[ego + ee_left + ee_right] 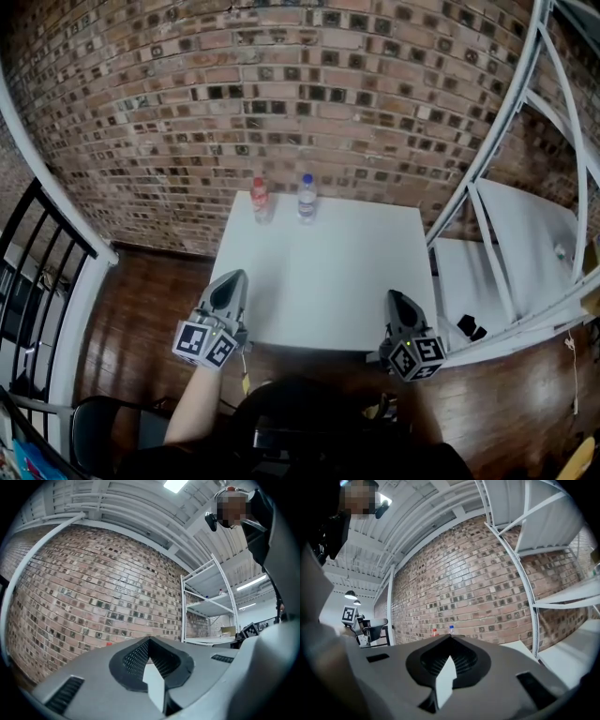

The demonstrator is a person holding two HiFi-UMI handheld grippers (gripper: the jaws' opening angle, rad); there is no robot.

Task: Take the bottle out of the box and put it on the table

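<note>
Brick wall [281, 94] behind white table [328, 281]; no box in view. Red-cap bottle [261, 200] & blue-cap bottle [307, 197] stand close together at far edge. Left gripper [234, 278], right gripper [398, 300] at near edge, jaws closed tight, holding nothing. Risk: grabbing one bottle prob. tips its neighbour.

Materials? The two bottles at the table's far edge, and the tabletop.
Red-capped clear bottle: likely thin plastic, see-through body, reddish label. Blue-capped clear bottle: same look, pale label. Square white table: smooth matt white top, probably laminate or painted board; no grain, no glare.
</note>
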